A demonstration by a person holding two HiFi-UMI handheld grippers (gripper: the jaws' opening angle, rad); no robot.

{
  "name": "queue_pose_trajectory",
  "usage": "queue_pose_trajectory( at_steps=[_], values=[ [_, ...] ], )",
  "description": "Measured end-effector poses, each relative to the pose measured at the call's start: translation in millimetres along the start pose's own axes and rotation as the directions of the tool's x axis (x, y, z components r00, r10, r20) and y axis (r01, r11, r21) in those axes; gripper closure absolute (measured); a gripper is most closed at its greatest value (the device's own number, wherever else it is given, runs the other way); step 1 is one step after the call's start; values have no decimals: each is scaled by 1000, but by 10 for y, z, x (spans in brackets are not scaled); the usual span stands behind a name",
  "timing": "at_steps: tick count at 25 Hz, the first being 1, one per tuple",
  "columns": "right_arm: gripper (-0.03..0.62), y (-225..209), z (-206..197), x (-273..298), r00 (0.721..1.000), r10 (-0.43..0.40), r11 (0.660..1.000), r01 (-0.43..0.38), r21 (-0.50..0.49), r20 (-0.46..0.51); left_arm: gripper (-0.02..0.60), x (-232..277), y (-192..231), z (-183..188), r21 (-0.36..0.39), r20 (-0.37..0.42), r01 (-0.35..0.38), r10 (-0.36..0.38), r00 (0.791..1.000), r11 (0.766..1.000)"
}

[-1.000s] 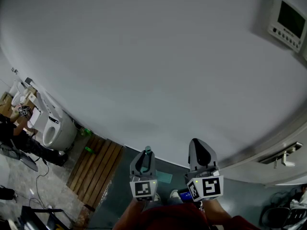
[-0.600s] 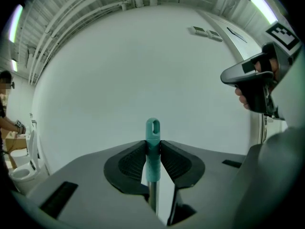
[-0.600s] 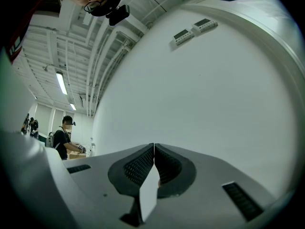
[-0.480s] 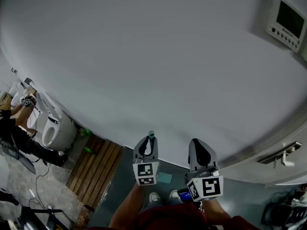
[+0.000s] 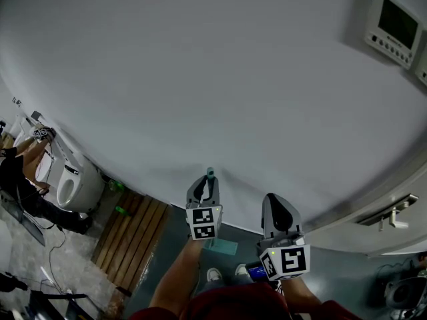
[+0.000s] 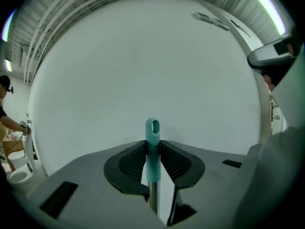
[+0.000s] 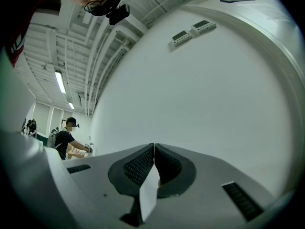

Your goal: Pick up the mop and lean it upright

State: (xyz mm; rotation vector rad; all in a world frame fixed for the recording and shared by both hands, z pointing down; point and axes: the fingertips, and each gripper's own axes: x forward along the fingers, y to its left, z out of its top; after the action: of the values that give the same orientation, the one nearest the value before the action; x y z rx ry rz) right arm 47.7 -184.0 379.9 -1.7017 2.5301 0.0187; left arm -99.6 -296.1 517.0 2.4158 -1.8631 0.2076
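Observation:
The mop shows only as its handle: a teal grip with a hanging loop at the top and a metal pole below it. My left gripper is shut on that teal grip, which stands upright between the pads, close to the white wall. In the head view the teal tip pokes out above the left gripper. My right gripper hangs beside it to the right, shut with nothing between its pads. The mop head is hidden.
A big white wall fills most of every view. A control panel hangs on it at the upper right. Wooden slats lie on the floor lower left, beside white toilets and a person.
My left gripper has carried the mop handle up the picture, toward the wall. The right gripper has stayed put. The person at far left has shifted.

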Motion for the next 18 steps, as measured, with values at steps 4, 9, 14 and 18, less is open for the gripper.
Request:
queue_pose_trajectory(
  at_steps=[4,9,14,18],
  values=[
    [576,-38,8,-11,1000,-8,1000,8,-2,-1,471,113,12,-6,3,-17,10,-10,1000,1000],
    [576,-77,30,-25,1000,-17,1000,17,-5,1,471,150,-2,-5,14,-18,18,-17,1000,1000],
    [576,-91,41,-33,1000,-19,1000,19,-8,1,469,153,-17,-8,25,-22,22,-22,1000,999],
    [576,-96,49,-43,1000,-20,1000,20,-10,3,465,144,-30,-8,49,-24,24,-23,999,998]
  ],
)
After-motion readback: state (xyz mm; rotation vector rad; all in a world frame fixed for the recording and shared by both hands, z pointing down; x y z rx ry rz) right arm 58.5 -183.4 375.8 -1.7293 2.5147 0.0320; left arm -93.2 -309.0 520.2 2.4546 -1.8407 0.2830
